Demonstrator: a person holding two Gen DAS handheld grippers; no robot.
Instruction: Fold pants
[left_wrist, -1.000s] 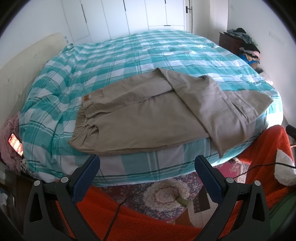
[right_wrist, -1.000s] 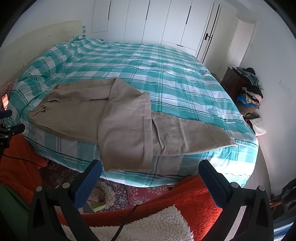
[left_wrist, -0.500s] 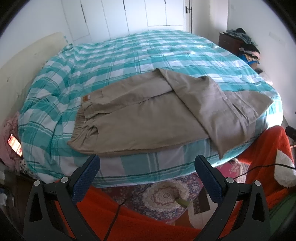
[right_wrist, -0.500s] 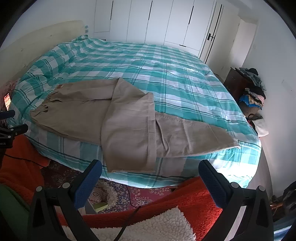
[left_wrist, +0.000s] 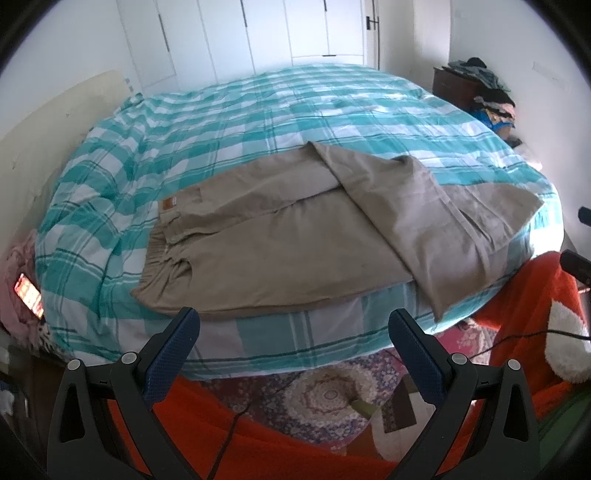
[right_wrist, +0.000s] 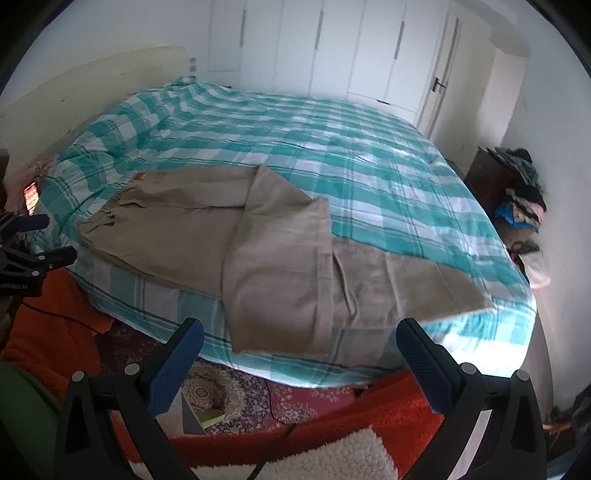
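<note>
Khaki pants (left_wrist: 280, 243) lie spread on the near side of the bed, waistband to the left, with an orange label near it. One leg is folded diagonally over the other and hangs past the bed's near edge, also seen as the pants (right_wrist: 280, 266) in the right wrist view. My left gripper (left_wrist: 293, 326) is open, held off the bed's edge below the waist half, touching nothing. My right gripper (right_wrist: 299, 336) is open too, just short of the hanging leg hem. The left gripper (right_wrist: 29, 236) shows at the far left of the right wrist view.
The bed (left_wrist: 258, 110) carries a teal and white checked cover. An orange fleece blanket (left_wrist: 266, 454) and a patterned rug (left_wrist: 325, 398) lie below me, with a black cable across them. A dark dresser piled with clothes (right_wrist: 517, 184) stands at the right wall. White wardrobes (right_wrist: 332, 51) line the back.
Both views have shifted slightly closer to the bed; the right view has swung a bit and is blurred. The pants lie as before, and both grippers stay open.
</note>
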